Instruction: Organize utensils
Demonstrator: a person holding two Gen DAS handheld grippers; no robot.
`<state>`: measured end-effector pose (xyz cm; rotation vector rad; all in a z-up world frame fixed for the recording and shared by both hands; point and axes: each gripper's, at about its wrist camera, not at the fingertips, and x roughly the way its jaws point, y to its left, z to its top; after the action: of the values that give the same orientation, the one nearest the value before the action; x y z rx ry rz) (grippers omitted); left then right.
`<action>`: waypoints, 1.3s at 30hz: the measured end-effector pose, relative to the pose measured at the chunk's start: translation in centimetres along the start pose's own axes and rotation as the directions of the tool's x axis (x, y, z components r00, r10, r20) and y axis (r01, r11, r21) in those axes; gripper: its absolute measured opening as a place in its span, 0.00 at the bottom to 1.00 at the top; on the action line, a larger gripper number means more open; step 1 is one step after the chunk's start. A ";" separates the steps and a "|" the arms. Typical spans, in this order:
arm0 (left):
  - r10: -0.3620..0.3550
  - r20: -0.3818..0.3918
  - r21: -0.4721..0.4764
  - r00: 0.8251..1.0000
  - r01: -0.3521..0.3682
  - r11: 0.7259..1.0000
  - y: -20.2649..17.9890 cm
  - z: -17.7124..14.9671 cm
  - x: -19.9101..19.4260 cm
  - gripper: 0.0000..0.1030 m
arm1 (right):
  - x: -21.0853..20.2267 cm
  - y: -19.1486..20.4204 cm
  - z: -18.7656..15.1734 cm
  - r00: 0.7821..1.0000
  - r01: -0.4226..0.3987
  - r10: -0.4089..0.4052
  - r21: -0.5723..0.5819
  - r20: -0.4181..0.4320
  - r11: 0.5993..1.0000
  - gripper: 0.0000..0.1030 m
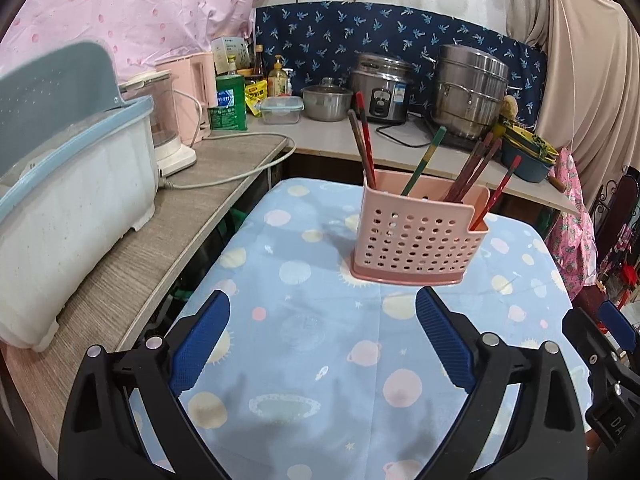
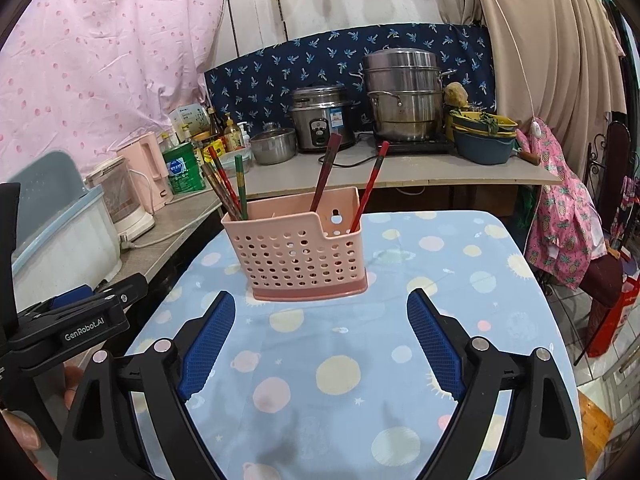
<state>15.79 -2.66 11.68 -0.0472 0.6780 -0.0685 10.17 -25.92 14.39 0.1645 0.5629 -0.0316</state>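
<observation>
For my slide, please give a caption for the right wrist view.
Open right gripper facing the pink holder of chopsticks.

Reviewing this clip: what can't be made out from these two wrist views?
- Pink holder: its perforated wall hides the chopsticks' lower ends, both views.
- White tub: contents hidden by its wall and grey lid, left view.
- Green can: label too small, both views.
- Left gripper, right gripper: both open, empty.
</observation>
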 end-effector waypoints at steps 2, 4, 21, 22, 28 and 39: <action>0.012 -0.011 0.000 1.000 -0.012 1.000 0.2 -0.5 0.1 0.87 | 0.0 0.1 -0.4 1.000 0.005 -0.006 -0.006 -0.005 1.000 0.82; 0.011 -0.015 0.003 1.000 -0.010 1.000 0.3 -1.0 0.0 0.87 | 0.0 0.1 -0.7 1.000 0.005 -0.005 -0.007 -0.013 1.000 0.82; 0.015 -0.042 0.047 0.999 -0.013 0.999 0.1 -3.3 0.1 0.89 | 0.0 -0.2 -3.4 0.998 0.014 -0.014 0.000 -0.059 1.000 0.82; 0.019 -0.040 0.048 0.999 -0.017 0.999 0.1 -3.4 0.1 0.89 | 0.0 -0.3 -3.5 0.998 0.015 -0.015 -0.001 -0.060 1.000 0.82; 0.036 -0.045 0.051 0.998 -0.033 0.998 0.0 -4.0 0.3 0.89 | 0.1 -0.3 -4.1 0.997 0.017 -0.017 -0.006 -0.069 1.000 0.82; 0.033 -0.045 0.063 0.998 -0.030 0.998 -0.3 -4.8 0.3 0.89 | 0.1 -0.2 -4.6 0.997 0.011 -0.011 -0.005 -0.078 1.000 0.82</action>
<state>13.06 -3.08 7.78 0.0254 0.7219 -0.0608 7.82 -25.39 10.44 0.1588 0.6417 -0.0346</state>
